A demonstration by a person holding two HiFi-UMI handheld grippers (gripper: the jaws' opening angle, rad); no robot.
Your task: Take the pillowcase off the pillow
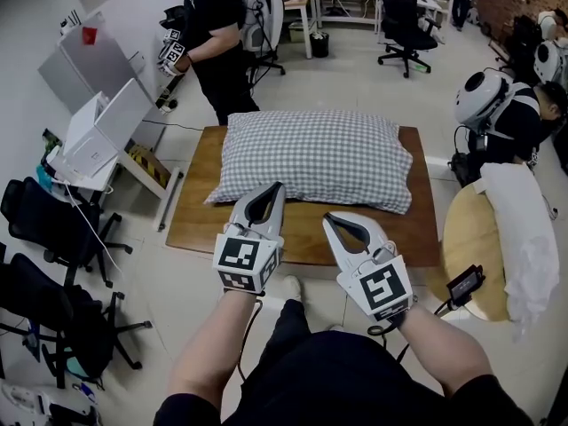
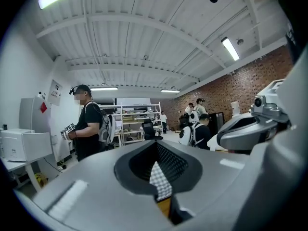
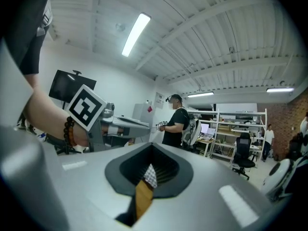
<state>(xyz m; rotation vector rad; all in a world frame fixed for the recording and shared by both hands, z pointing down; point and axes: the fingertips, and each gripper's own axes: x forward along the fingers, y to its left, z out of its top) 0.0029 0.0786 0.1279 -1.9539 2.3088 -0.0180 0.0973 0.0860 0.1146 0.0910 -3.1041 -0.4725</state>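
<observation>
L gripper point(image 1: 276, 190) & R gripper point(image 1: 329, 219): both w/ jaws fully together, nothing gripped (tips point toward the pillow's near edge). They're held side by side above the near edge of the wooden table point(image 1: 200, 224). The pillow point(image 1: 337, 149), w/ checked pillowcase point(image 1: 266, 162) on it, lies flat on the table's far half. A person in black point(image 1: 217, 43) stands beyond the table.

Pale floor point(image 1: 355, 87) all round a low wooden table point(image 1: 200, 224). Black office chairs point(image 1: 401, 16) stand by desks at the far end, with another chair point(image 1: 49, 216) close on the left beside a white unit point(image 1: 89, 145). A round wooden table point(image 1: 466, 247) sits to the right. Overhead there's a white ribbed ceiling point(image 2: 144, 37) with strip lights point(image 2: 230, 48) lit — brick wall point(image 2: 240, 88) down the right side, shelving point(image 2: 137, 121) at the back.
</observation>
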